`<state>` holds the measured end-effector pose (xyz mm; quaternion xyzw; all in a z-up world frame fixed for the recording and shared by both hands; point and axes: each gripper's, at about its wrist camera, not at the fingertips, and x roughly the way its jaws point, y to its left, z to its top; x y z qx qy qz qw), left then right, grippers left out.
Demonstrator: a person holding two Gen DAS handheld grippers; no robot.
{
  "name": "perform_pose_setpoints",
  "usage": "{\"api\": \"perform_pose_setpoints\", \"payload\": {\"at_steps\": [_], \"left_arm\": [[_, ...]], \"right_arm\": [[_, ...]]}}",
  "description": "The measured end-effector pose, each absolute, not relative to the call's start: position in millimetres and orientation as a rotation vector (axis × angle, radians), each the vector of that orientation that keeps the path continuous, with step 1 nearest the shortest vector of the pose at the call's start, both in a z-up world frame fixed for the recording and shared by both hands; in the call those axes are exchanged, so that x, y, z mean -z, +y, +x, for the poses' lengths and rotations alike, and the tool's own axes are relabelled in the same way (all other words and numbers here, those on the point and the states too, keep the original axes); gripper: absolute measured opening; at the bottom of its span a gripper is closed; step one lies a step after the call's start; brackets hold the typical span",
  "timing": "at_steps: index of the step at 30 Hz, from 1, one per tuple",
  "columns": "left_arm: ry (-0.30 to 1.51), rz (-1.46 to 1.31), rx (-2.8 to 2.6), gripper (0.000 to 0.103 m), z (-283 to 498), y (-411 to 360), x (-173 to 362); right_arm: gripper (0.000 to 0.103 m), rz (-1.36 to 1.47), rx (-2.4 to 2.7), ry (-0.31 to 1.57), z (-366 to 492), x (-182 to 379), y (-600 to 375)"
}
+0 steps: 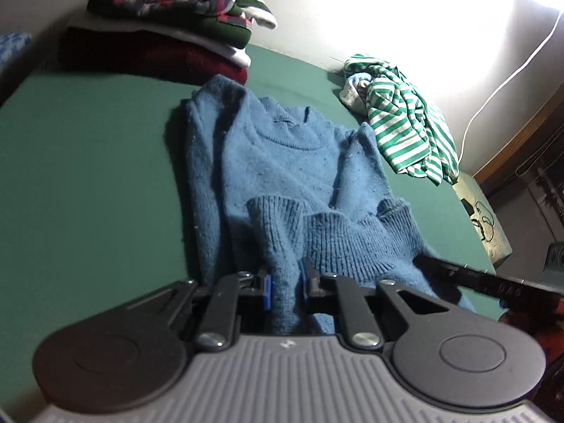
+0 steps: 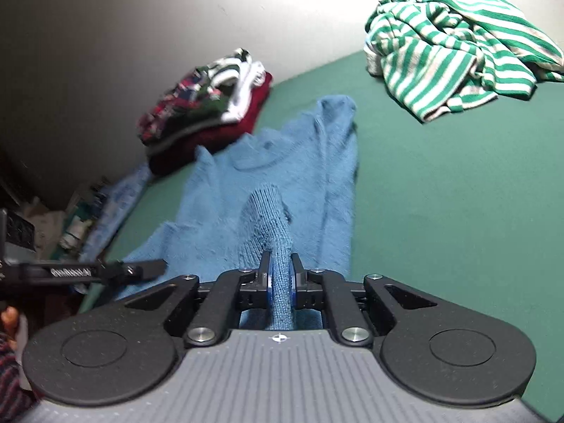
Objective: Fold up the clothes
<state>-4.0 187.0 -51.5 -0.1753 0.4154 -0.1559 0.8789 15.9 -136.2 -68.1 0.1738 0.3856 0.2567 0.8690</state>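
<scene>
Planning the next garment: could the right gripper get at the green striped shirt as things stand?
Probably not yet: the right gripper is shut on the blue sweater. Bare green table lies between it and the striped shirt.

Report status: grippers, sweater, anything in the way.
Left gripper and right gripper both shut on blue sweater hem. Sweater flat on green table. Striped shirt and folded stack clear.

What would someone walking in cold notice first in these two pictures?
Most likely the blue sweater spread in the middle of the green table, its ribbed hem pinched by both the left gripper and the right gripper, jaws closed on the knit. Next, the crumpled green-and-white striped shirt at the far right, and the stack of folded clothes at the far left by the wall.
</scene>
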Motion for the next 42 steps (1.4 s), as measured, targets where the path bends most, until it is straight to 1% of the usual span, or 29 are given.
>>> {"api": "perform_pose_setpoints", "payload": {"at_steps": [2,4,7,9,11,14,16,20,21,23,25,30,34,36,37,38,39,42], "left_arm": [[0.867,-0.38,0.325,0.022,-5,190,52],[0.863,-0.38,0.321,0.026,-7,193,48],[0.834,-0.344,0.299,0.026,-13,196,34],[0.788,-0.274,0.252,0.027,-19,196,19],[0.734,-0.21,0.197,0.021,-24,197,3],[0.678,-0.182,0.208,0.021,-28,197,-20],[0.668,-0.185,0.267,0.021,-31,188,-29],[0.725,-0.123,0.333,0.022,-24,152,-9],[0.751,-0.11,0.329,0.022,-20,145,1],[0.801,-0.086,0.303,0.022,-12,139,24],[0.803,-0.077,0.293,0.029,-8,140,29],[0.794,-0.057,0.279,0.031,0,142,36],[0.787,-0.042,0.268,0.032,6,145,42],[0.789,-0.028,0.262,0.032,5,142,40],[0.788,-0.03,0.258,0.033,4,142,40],[0.785,-0.034,0.253,0.033,2,143,40],[0.783,-0.039,0.249,0.034,1,144,41],[0.78,-0.055,0.238,0.034,0,144,42]], "right_arm": [[0.01,0.357,-0.522,0.813,15,69,-137],[0.017,0.349,-0.503,0.802,14,63,-141],[0.017,0.279,-0.503,0.715,5,44,-140],[0.017,0.187,-0.525,0.661,1,32,-131],[0.017,0.119,-0.564,0.651,1,30,-116],[0.015,0.019,-0.624,0.642,3,27,-93],[0.015,-0.061,-0.628,0.67,7,35,-77],[0.011,-0.144,-0.588,0.684,15,49,-68],[0.009,-0.14,-0.576,0.689,18,51,-70],[0.008,-0.133,-0.552,0.699,23,55,-74],[0.008,-0.106,-0.551,0.707,27,59,-78],[0.005,-0.07,-0.547,0.692,35,67,-79],[0.005,-0.038,-0.534,0.695,43,66,-77],[0.009,-0.015,-0.53,0.696,40,61,-80],[0.021,0.008,-0.527,0.694,38,57,-84],[0.029,0.039,-0.528,0.695,36,54,-90],[0.041,0.072,-0.531,0.696,34,51,-95],[0.041,0.122,-0.562,0.715,30,46,-104]]}}
